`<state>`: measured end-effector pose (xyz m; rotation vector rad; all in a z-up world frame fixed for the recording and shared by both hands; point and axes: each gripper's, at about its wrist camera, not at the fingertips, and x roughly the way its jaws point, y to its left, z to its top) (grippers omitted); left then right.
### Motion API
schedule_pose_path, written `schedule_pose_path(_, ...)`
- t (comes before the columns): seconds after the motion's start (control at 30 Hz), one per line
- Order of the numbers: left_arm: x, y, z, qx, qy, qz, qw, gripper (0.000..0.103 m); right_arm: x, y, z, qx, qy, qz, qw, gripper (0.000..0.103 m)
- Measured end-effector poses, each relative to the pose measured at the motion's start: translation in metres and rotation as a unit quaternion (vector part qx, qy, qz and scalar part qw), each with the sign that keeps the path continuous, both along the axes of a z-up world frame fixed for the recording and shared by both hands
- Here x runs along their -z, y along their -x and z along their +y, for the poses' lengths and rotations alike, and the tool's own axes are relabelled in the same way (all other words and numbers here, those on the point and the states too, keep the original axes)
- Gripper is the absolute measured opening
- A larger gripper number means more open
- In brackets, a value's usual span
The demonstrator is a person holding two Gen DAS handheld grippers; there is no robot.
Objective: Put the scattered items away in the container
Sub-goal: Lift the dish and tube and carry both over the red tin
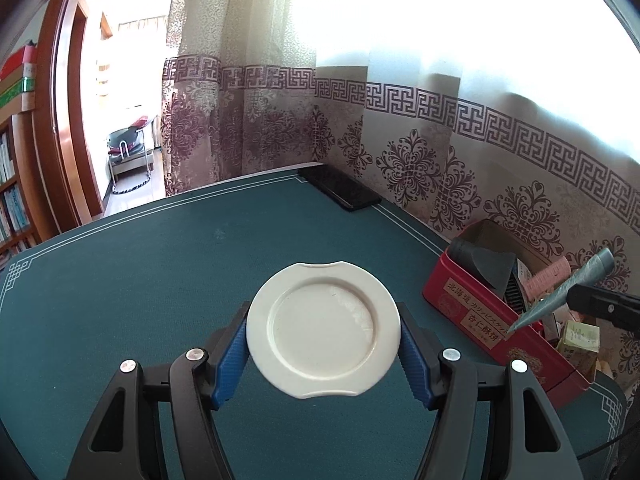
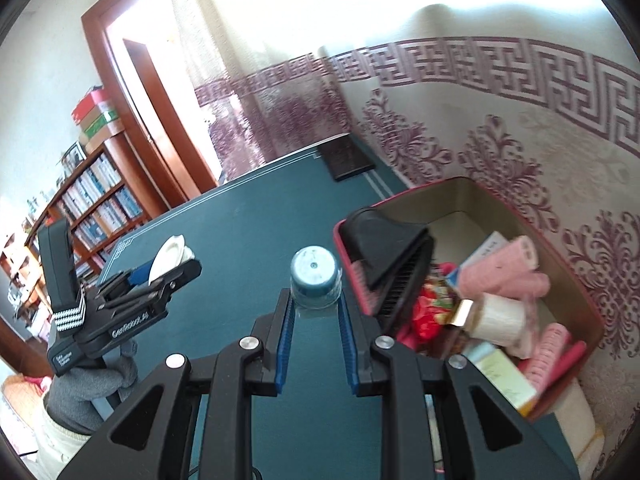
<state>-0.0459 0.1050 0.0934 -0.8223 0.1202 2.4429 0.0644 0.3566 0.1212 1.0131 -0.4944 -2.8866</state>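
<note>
Left wrist | green table [image 1: 140, 280], curtain [image 1: 440, 152] | left tongs [image 1: 323, 330] grip saucer [image 1: 323, 328] | right tongs [image 2: 316, 300] grip tube [image 2: 315, 278]

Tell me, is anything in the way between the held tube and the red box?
No. The tube in the right gripper is beside the box, only bare table between. Inside, a black nozzle crowds the near end.

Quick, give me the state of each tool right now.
Left tool: closed on the white plate, gripping its rim from both sides.
Right tool: closed on the blue-grey tube, held near the red box.
</note>
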Motion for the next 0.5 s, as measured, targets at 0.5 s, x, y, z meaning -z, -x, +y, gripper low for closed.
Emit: schedule_pose_path(0.5, -0.007, -0.035, 0.073, 0.064, 0.012, 0.000, 0.9979, 0.068, -0.007, -0.033, 0.080, 0.083, 0.015, 0.038, 0.996, 0.024)
